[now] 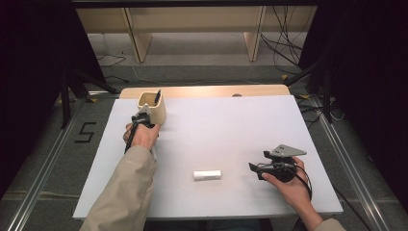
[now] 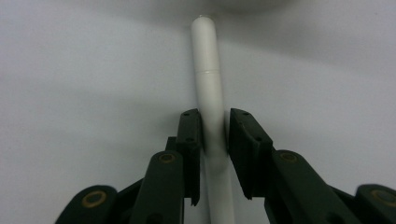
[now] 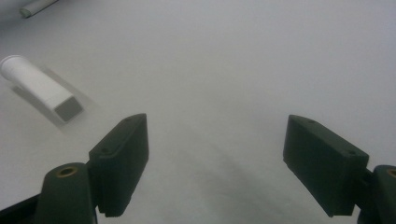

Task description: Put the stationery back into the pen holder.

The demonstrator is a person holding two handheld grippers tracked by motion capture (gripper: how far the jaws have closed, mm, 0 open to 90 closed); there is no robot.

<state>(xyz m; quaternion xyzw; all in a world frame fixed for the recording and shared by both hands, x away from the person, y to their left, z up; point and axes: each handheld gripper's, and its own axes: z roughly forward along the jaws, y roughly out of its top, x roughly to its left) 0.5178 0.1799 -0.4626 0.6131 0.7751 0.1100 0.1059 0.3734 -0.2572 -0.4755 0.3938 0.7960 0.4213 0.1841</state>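
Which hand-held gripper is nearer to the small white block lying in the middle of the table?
The right hand-held gripper. It lies just right of the white block, jaws open toward it. The left hand-held gripper is farther away, beside the wooden cup, closed on a white pen.

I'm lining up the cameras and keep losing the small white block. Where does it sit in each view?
High view: white block lies low in the middle of the white sheet.
Right gripper view: white block at far left, above the left jaw.
Left gripper view: a white pen gripped between the jaws.
Shared landmark: the white sheet under everything.
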